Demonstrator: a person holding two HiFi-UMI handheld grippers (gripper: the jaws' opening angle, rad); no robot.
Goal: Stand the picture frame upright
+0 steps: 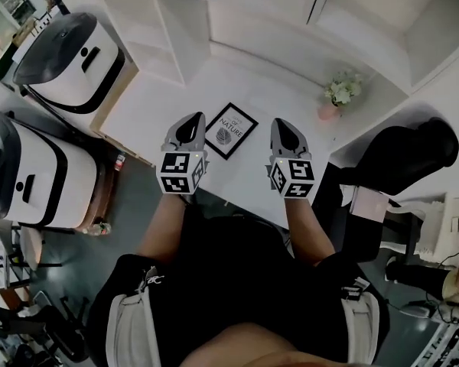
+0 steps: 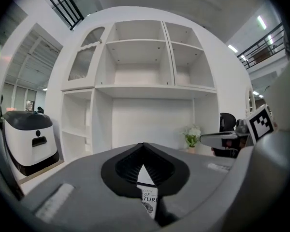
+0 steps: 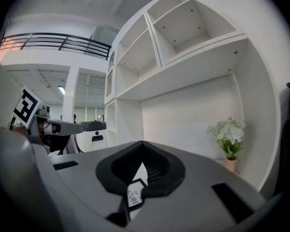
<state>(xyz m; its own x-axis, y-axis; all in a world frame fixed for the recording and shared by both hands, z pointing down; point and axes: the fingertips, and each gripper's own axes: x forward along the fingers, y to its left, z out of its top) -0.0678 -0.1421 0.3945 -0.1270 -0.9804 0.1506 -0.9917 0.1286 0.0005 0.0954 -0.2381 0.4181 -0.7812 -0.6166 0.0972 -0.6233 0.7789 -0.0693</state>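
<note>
The picture frame (image 1: pixel 231 130) is seen lying flat, print side up, on the white surface (image 1: pixel 164 102). It is set askew, so that a corner rather than a straight side is turned toward the grippers. It lies between the two grippers and just ahead of their tips. From the left gripper (image 1: pixel 191 125) it is found ahead and to the right. From the right gripper (image 1: pixel 285 131) it is found ahead and to the left. No contact with either gripper can be made out.

In both gripper views the jaws are pressed together with nothing pinched. Only a sliver of the frame's print is glimpsed below each closed tip (image 2: pixel 147 199) (image 3: pixel 134 195).

The standing-up is judged not yet begun. A flat frame gives little edge for a grip. If the jaws are not spread first, it may only be pushed across the smooth surface. With a corner leading, the frame could be spun instead of lifted. If it is raised by one side alone, it could slip and fall face down. Whether a rear stand is fitted cannot be told. Without one, the frame would be expected to topple once let go.

The potted flowers (image 1: pixel 342 90) stand well off to the right gripper's right. They could be struck only by a wide sweep. The shelf unit (image 2: pixel 140 66) is set beyond the frame.
</note>
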